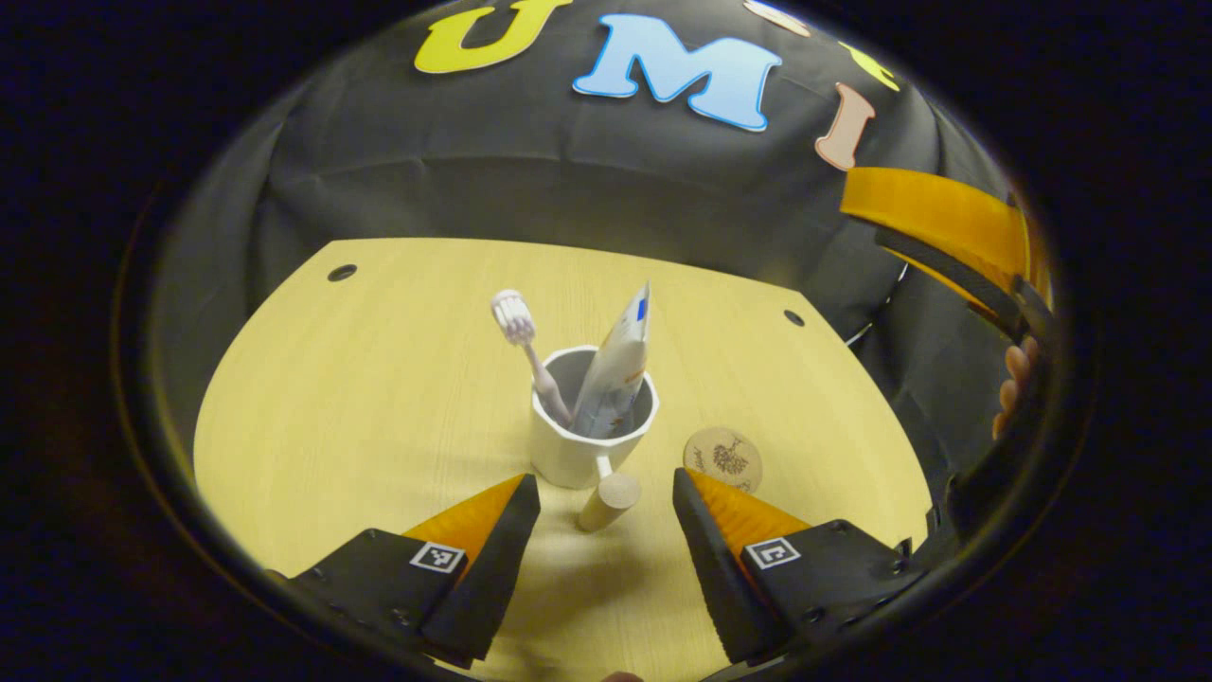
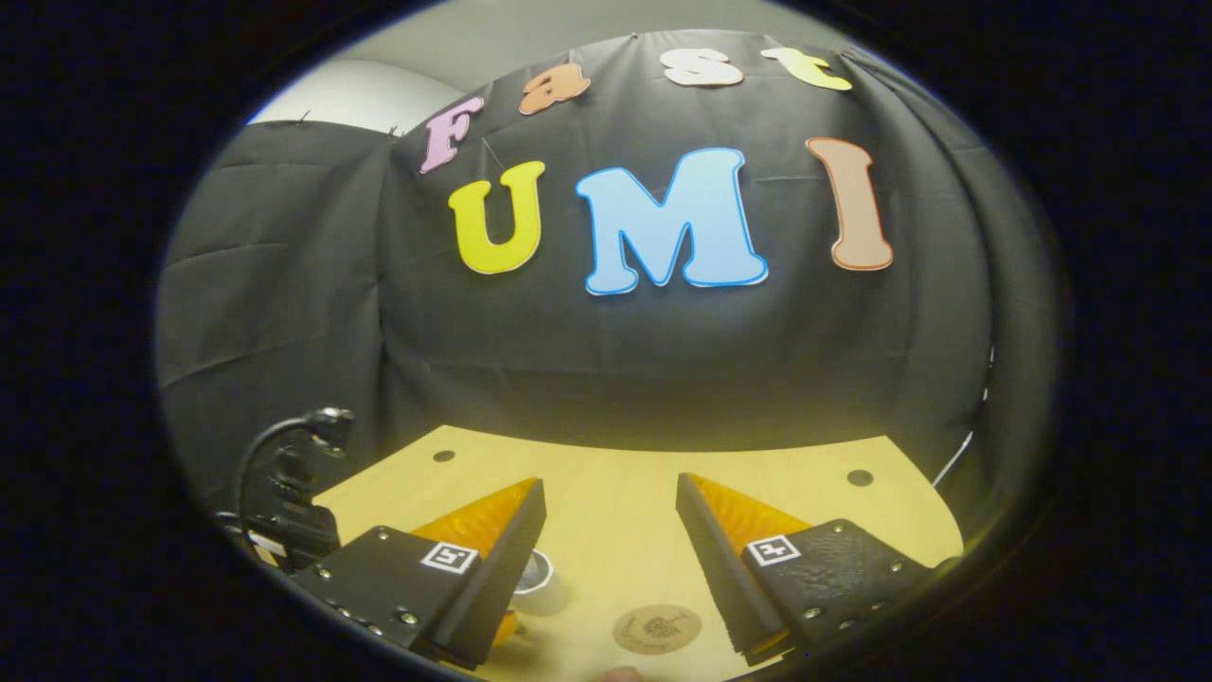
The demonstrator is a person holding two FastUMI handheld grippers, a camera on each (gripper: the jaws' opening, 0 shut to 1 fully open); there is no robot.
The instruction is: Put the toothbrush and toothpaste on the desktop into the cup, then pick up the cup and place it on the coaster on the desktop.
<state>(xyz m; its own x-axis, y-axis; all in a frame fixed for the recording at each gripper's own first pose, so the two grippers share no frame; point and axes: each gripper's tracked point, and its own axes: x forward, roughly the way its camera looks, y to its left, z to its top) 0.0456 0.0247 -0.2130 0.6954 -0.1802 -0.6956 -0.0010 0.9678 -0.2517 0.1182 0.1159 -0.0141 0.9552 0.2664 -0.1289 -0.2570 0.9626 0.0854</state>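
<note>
cup (image 1: 578, 455): white outside, grey inside, light wood handle. In it: toothbrush (image 1: 526, 355) pale pink with white bristles; toothpaste (image 1: 615, 374) white tube with blue mark and small coloured print. Right of cup: coaster (image 1: 722, 458) tan wood, dark floral print. Desk (image 1: 379, 417) under cup: pale yellow woodgrain, dark holes.

The right gripper (image 2: 606, 507) hangs above the yellow wooden desktop (image 2: 615, 483), its fingers spread apart with nothing between them. Near the bottom edge the round coaster (image 2: 656, 628) lies flat; left of it, a cup rim (image 2: 536, 572) peeks past the left finger.
</note>
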